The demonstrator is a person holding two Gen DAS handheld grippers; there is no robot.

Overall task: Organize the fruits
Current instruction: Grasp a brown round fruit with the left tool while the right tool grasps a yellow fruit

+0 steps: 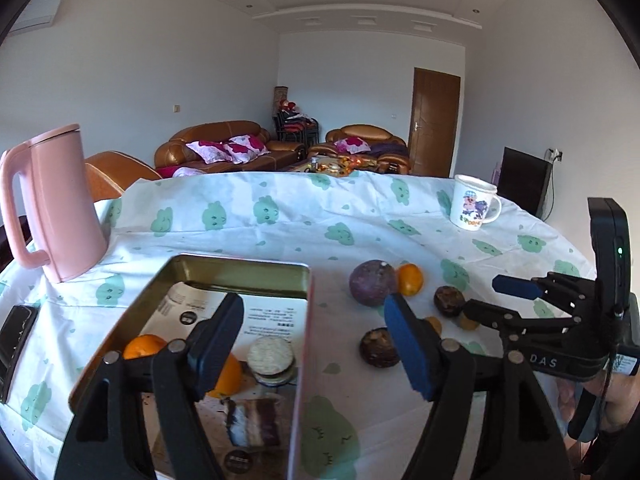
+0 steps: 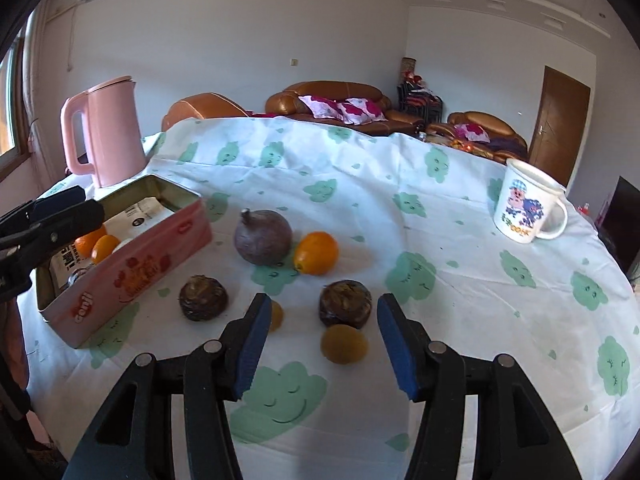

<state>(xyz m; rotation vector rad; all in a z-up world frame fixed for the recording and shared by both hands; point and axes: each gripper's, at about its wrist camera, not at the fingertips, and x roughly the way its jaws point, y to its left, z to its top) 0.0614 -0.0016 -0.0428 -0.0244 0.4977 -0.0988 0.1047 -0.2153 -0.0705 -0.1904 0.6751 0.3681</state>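
**Loose fruit beside the tin: hazards and setting**

Tools. My right tool is released, jaws wide, low over the tabletop with a small yellow-brown fruit between its fingers. My left tool is also released and holds nothing; it straddles the near wall of the pink tin.

Task items. In the tin: two oranges and some wrapped snacks. Loose on the cloth: a purple round fruit, an orange touching it, two dark brown fruits, and one more small yellow fruit half hidden behind my right tool's left finger.

Risks, as I judge them.
- Round fruit may roll off when nudged; closing off-centre would squirt the small one away.
- The dark fruit just beyond could be bumped.
- The left tool may tip the tin by its wall.

Surface. White cloth with green cloud faces, creased; it could drag.

Room. Pink kettle, cartoon mug, brown leather sofas, wooden door.
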